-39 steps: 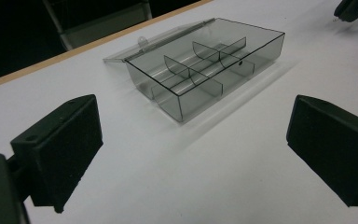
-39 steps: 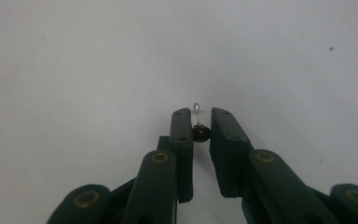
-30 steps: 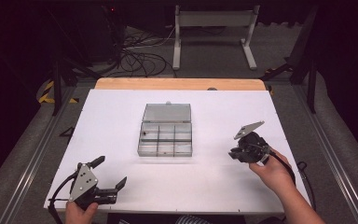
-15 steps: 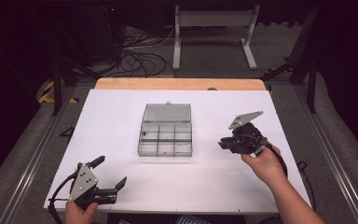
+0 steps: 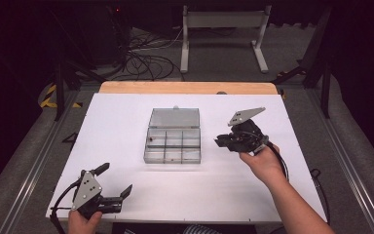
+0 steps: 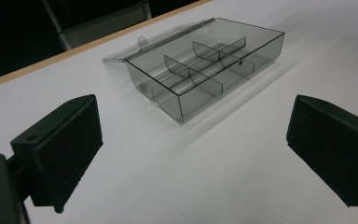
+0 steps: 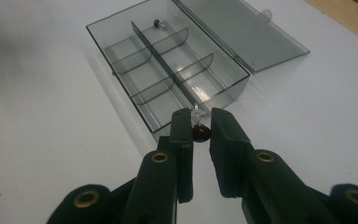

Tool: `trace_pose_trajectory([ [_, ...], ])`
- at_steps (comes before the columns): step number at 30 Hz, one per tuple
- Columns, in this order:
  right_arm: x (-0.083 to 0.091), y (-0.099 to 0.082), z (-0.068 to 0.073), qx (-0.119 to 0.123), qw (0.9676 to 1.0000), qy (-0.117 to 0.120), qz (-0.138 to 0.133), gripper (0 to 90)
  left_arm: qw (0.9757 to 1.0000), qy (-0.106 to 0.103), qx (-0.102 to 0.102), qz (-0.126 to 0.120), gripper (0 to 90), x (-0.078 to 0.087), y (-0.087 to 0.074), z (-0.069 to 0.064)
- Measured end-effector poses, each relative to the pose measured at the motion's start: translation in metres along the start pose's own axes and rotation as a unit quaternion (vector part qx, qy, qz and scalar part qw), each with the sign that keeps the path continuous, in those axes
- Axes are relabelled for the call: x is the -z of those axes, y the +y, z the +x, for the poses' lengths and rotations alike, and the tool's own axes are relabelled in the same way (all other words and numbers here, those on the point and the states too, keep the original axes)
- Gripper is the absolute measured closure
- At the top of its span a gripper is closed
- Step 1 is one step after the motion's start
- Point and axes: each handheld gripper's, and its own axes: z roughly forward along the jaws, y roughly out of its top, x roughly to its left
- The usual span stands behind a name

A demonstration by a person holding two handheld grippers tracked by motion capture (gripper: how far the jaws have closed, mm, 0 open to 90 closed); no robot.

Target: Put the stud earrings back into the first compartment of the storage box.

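A clear grey compartment box [image 5: 173, 142] lies mid-table with its lid [image 5: 174, 118] folded flat on the far side. My right gripper [image 5: 219, 142] hovers just right of the box, pointing at it. In the right gripper view it [image 7: 200, 122] is shut on a small dark red bead [image 7: 201, 133] with a clear stem, just short of the box's near wall [image 7: 168, 70]. Another dark bead [image 7: 157, 22] lies in a far compartment. My left gripper [image 5: 115, 178] rests open at the table's front left corner, and its jaws [image 6: 191, 135] stand wide apart facing the box [image 6: 205, 74].
The white table top [image 5: 126, 112] ends in a wooden strip [image 5: 187, 87] at the far edge. Beyond it stand a white metal stand [image 5: 224, 34] and cables [image 5: 141, 58] on the floor. Rails run along both table sides.
My right gripper has moved left and forward toward the box, with the bead between its jaws. The left gripper has stayed where it was.
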Motion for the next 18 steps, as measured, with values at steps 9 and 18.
trace_pose_trajectory([
  [9,-0.012,0.019,0.004,0.001,0.9996,0.016,-0.021,79.6,1.0,0.001,0.0,0.0,3.9,0.001,0.0,0.0],
  [18,-0.027,0.036,0.006,0.002,0.999,0.026,-0.037,79.6,1.0,0.001,-0.002,-0.001,3.8,0.001,0.0,0.001],
])
